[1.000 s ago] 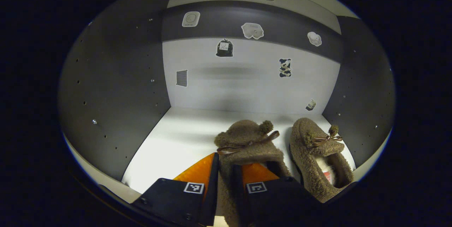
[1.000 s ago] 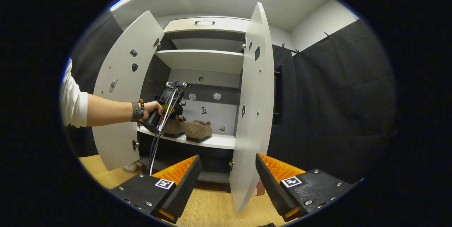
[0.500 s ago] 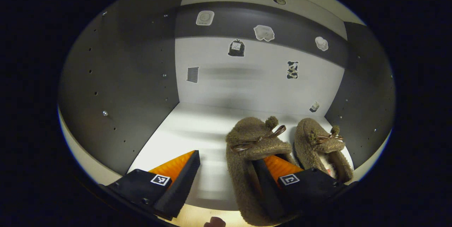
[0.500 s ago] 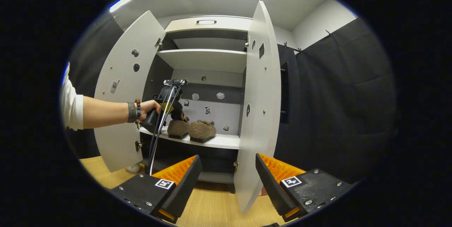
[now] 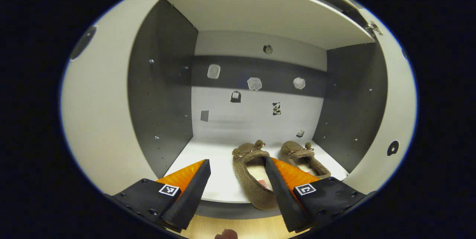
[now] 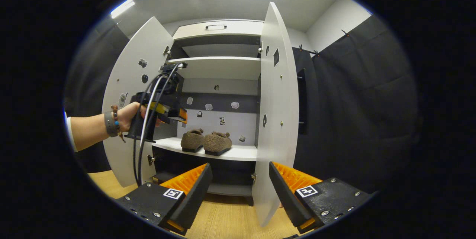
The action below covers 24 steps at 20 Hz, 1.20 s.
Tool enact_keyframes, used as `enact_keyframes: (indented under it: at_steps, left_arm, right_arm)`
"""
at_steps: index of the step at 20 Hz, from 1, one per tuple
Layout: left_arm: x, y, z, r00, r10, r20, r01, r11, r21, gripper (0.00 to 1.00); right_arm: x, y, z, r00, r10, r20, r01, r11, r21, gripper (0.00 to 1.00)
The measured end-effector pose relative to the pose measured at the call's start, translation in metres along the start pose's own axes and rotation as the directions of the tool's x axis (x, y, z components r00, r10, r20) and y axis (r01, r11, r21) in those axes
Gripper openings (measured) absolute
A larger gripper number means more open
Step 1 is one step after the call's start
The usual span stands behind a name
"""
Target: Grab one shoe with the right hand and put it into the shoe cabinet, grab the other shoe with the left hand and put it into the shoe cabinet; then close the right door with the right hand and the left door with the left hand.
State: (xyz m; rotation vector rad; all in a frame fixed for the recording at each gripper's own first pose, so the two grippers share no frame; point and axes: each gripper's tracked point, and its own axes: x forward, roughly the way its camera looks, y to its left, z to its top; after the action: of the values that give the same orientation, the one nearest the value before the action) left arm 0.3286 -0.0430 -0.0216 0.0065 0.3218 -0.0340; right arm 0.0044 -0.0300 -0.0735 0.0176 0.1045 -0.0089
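Two fuzzy brown shoes stand side by side on the cabinet's white shelf (image 5: pixel 223 190): the left shoe (image 5: pixel 252 174) and the right shoe (image 5: pixel 303 156), seen in the right gripper view as the left shoe (image 6: pixel 192 140) and the right shoe (image 6: pixel 217 143). My left gripper (image 5: pixel 235 187) is open, held in front of the shelf with nothing between its fingers; the right gripper view has it as the left gripper (image 6: pixel 178 114), held by a hand (image 6: pixel 128 114). My right gripper (image 6: pixel 238 190) is open, low over the floor, facing the edge of the open right door (image 6: pixel 277 112). The left door (image 6: pixel 130 109) also stands open.
An upper shelf (image 6: pixel 217 66) spans the cabinet above the shoes. Stickers dot the cabinet's back wall (image 5: pixel 256 116). Wooden floor (image 6: pixel 227 220) lies below. A black cloth wall (image 6: pixel 357 112) hangs to the right of the cabinet. Cables (image 6: pixel 143 138) hang from the left gripper.
My left gripper let go of the left shoe, opened, and drew back out of the cabinet and upward. The shoe stays on the shelf. My right gripper has hardly moved.
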Motion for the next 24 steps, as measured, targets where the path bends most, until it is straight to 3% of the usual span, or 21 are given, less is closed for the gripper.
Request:
enact_keyframes:
  at_steps: [5, 6, 11, 18, 22, 23, 24]
  left_arm:
    - [-0.092, 0.0, -0.012, 0.994, -0.04, 0.099, 0.044, 0.998, -0.039, 0.95]
    - [-0.107, 0.007, -0.018, 0.993, -0.02, 0.118, 0.024, 0.999, -0.038, 0.96]
    - [-0.181, 0.031, -0.058, 0.984, 0.08, 0.157, -0.083, 0.996, 0.011, 0.95]
    - [-0.23, 0.04, -0.117, 0.976, 0.141, 0.166, -0.143, 0.99, -0.005, 0.97]
    - [-0.244, 0.034, -0.127, 0.972, 0.145, 0.182, -0.145, 0.989, -0.014, 0.96]
    - [-0.248, 0.033, -0.127, 0.971, 0.142, 0.194, -0.144, 0.99, -0.004, 0.96]
    - [-0.25, 0.03, -0.125, 0.969, 0.135, 0.208, -0.138, 0.99, 0.0, 0.96]
  right_arm:
    - [-0.001, 0.0, 0.003, 1.0, 0.011, 0.005, -0.011, 1.0, 0.023, 0.94]
    - [-0.002, 0.0, 0.002, 1.0, 0.012, 0.004, -0.012, 1.0, 0.023, 0.98]
    - [-0.006, -0.007, 0.0, 1.0, 0.007, 0.002, -0.007, 1.0, 0.03, 0.94]
    - [-0.012, -0.023, -0.005, 0.999, -0.033, 0.007, 0.033, 0.999, 0.036, 0.94]
    - [-0.001, -0.106, 0.04, 0.982, -0.172, 0.08, 0.173, 0.985, 0.0, 0.94]
    - [0.002, -0.13, 0.056, 0.974, -0.209, 0.091, 0.21, 0.978, -0.009, 0.99]
    - [0.006, -0.151, 0.067, 0.965, -0.244, 0.093, 0.246, 0.969, -0.021, 0.94]
